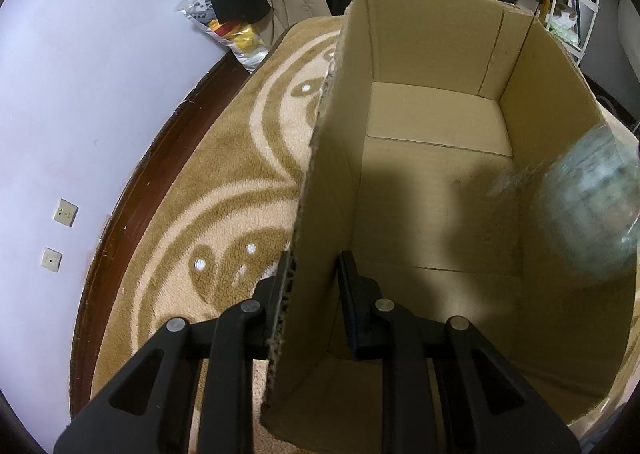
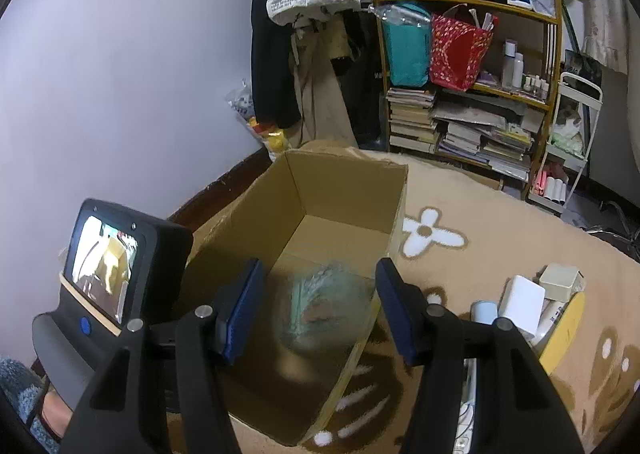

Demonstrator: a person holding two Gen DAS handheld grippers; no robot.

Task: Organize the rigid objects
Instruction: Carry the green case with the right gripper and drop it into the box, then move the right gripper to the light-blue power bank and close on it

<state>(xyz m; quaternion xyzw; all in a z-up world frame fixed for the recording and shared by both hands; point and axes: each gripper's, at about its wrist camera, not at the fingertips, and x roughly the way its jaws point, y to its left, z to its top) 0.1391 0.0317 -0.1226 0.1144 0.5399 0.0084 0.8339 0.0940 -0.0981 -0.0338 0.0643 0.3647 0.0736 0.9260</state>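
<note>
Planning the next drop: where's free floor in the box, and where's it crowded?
The cardboard box floor is bare toward its far wall; a blurred greenish object sits at the near right. The pile of white containers crowds the rug.

blurred greenish jar inside open cardboard box.

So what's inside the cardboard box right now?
The cardboard box holds only a blurred, pale green round object, apparently dropping in below the open right gripper. Its floor looks otherwise bare; the nearest corner is hidden by the grippers.
</note>
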